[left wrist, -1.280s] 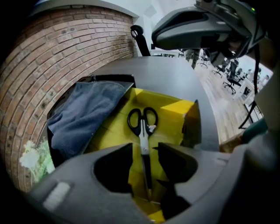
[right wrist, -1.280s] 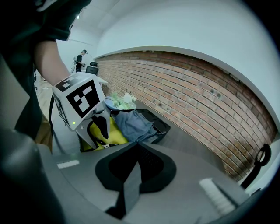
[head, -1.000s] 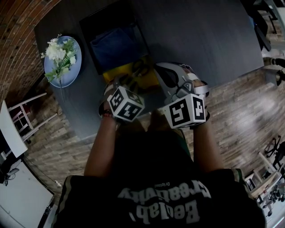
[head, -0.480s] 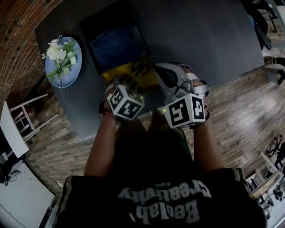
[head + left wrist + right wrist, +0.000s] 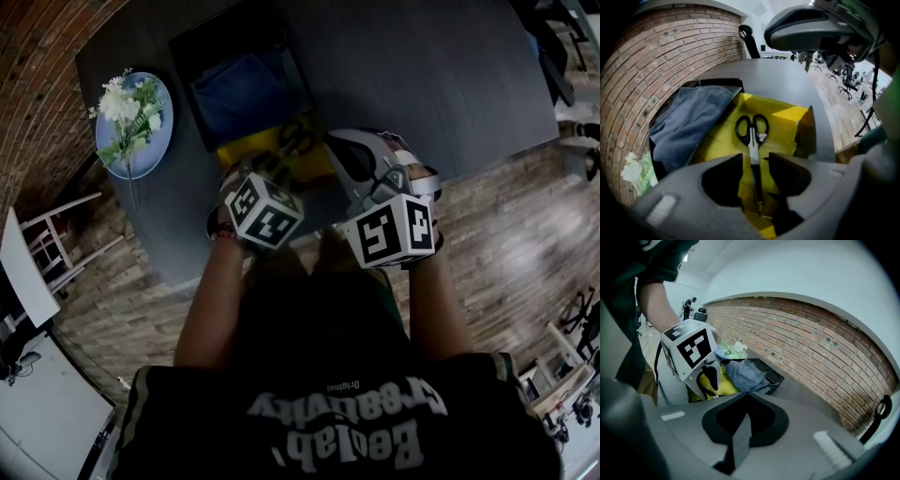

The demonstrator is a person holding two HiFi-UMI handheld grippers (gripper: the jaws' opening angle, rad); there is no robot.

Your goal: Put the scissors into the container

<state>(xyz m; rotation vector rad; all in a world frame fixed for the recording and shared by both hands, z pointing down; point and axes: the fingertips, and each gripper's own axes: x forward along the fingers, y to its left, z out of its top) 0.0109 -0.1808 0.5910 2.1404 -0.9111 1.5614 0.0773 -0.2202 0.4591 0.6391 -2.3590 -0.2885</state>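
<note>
The scissors (image 5: 752,133) are lying in the yellow container (image 5: 787,111), the left gripper (image 5: 754,160) straddling their blades with jaws slightly parted, pinching nothing — the drop looks done, so lifting straight clear comes next; the right gripper (image 5: 743,425) is idling, closed and empty

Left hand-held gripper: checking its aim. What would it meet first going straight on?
Probably the scissors, whose blades lie in line between the left hand-held gripper's parted jaws, in the yellow container; depth is unclear.

The scissors (image 5: 753,142) have glossy black plastic handles and smooth metal blades, beside soft, matt blue cloth (image 5: 689,123).
</note>
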